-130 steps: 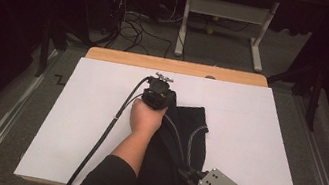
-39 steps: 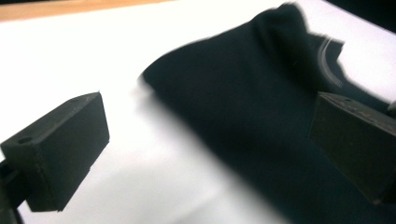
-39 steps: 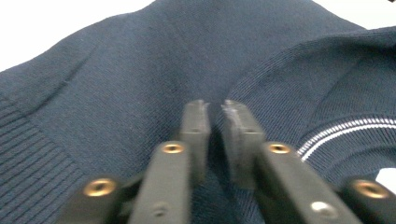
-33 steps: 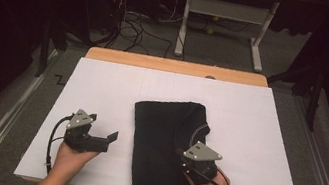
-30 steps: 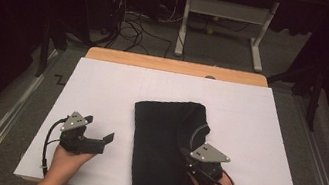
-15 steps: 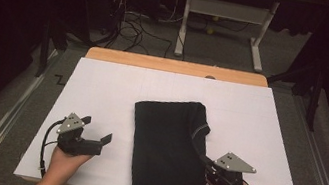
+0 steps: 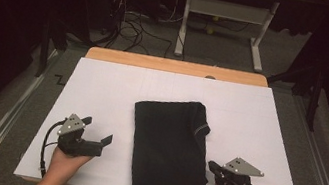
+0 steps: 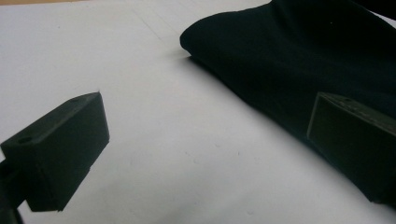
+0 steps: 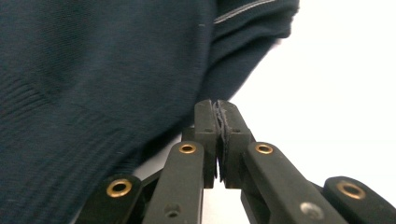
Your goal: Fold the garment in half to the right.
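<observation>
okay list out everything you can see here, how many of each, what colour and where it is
Folded garment: one, black with a thin pale stripe near its far right corner, middle of the sheet, its near end hanging past the front edge.
Sheet: one, white, covering most of the table.
Table: one, light wood, a strip showing beyond the sheet.
Frame legs: one set, white, on the floor beyond the table.
Cables: a tangle, dark and pale, on the floor at the far left.
Left gripper: one, black with a grey plate, left of the garment, jaws open and empty.
Right gripper: one, black with a grey plate, right of the garment, jaws shut, nothing between them.
</observation>
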Demonstrator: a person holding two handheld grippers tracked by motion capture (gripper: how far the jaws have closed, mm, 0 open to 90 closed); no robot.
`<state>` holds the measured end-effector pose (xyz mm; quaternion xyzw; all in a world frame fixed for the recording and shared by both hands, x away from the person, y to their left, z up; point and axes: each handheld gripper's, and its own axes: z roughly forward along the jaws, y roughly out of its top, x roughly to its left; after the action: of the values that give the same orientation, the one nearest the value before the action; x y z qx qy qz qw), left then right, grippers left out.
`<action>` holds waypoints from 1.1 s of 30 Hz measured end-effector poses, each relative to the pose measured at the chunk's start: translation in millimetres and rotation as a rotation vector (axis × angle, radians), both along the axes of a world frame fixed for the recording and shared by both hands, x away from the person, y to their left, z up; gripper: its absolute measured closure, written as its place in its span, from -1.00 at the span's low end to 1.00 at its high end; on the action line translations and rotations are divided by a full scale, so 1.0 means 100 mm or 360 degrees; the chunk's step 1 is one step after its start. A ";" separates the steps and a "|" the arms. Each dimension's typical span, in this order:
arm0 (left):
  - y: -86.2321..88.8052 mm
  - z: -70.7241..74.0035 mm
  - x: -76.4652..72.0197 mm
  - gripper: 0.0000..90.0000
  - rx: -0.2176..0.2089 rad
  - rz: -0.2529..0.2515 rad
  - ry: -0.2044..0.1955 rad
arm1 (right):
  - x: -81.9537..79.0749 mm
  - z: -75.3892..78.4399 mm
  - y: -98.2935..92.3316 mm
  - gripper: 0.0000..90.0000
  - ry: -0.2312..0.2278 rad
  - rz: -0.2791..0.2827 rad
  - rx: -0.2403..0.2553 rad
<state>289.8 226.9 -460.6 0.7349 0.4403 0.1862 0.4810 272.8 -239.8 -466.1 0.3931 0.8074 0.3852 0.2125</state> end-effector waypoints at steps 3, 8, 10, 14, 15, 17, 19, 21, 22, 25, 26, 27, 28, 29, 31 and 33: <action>0.00 -0.01 0.00 -1.00 -0.0003 -0.0003 0.0000 | 0.04 0.00 -0.12 0.77 -0.0032 -0.0035 0.0024; 0.01 0.00 0.00 -1.00 -0.0011 -0.0012 -0.0012 | 0.10 -0.01 -0.40 0.16 -0.0125 -0.0076 0.0172; 0.01 0.00 0.00 -1.00 -0.0012 -0.0015 -0.0013 | 0.11 -0.02 -0.49 -0.11 -0.0180 -0.0083 0.0217; 0.00 -0.01 0.00 -1.00 -0.0005 -0.0021 -0.0016 | 0.08 0.02 -0.61 -0.54 -0.0273 -0.0073 0.0321; 0.00 -0.01 0.00 -1.00 -0.0008 -0.0022 -0.0022 | 0.07 0.04 -0.63 -0.65 -0.0291 -0.0076 0.0334; 0.01 0.00 -0.01 -1.00 -0.0015 -0.0022 -0.0029 | 0.04 0.07 -0.66 -0.70 -0.0332 -0.0091 0.0398; 0.01 0.00 -0.01 -1.00 -0.0024 -0.0026 -0.0037 | 0.00 0.12 -0.68 -0.82 -0.0409 -0.0135 0.0426; 0.03 0.00 -0.01 -1.00 -0.0032 -0.0031 -0.0051 | -0.04 0.16 -0.68 -1.00 -0.0435 -0.0144 0.0447; 0.03 0.00 -0.02 -1.00 -0.0041 -0.0033 -0.0057 | -0.06 0.17 -0.69 -1.00 -0.0455 -0.0149 0.0458; 0.03 0.01 -0.03 -1.00 -0.0052 -0.0047 -0.0082 | -0.10 0.20 -0.71 -1.00 -0.0496 -0.0103 0.0476; 0.03 0.01 -0.03 -1.00 -0.0054 -0.0052 -0.0089 | -0.11 0.21 -0.72 -1.00 -0.0496 -0.0102 0.0470; 0.03 0.01 -0.03 -1.00 -0.0057 -0.0054 -0.0095 | -0.11 0.21 -0.72 -1.00 -0.0492 -0.0099 0.0461; 0.02 0.01 -0.03 -1.00 -0.0058 -0.0053 -0.0097 | -0.10 0.20 -0.72 -1.00 -0.0495 -0.0098 0.0457; 0.02 0.01 -0.03 -1.00 -0.0056 -0.0052 -0.0098 | -0.10 0.20 -0.72 -1.00 -0.0500 -0.0101 0.0449; 0.01 0.01 -0.04 -1.00 -0.0055 -0.0053 -0.0094 | -0.09 0.18 -0.72 -1.00 -0.0495 -0.0108 0.0441; 0.01 0.01 -0.04 -1.00 -0.0054 -0.0051 -0.0090 | -0.09 0.18 -0.72 -1.00 -0.0496 -0.0109 0.0435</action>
<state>286.3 227.7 -459.6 0.7281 0.4177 0.1915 0.5086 263.9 -311.8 -448.2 0.3810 0.6911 0.5400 0.2925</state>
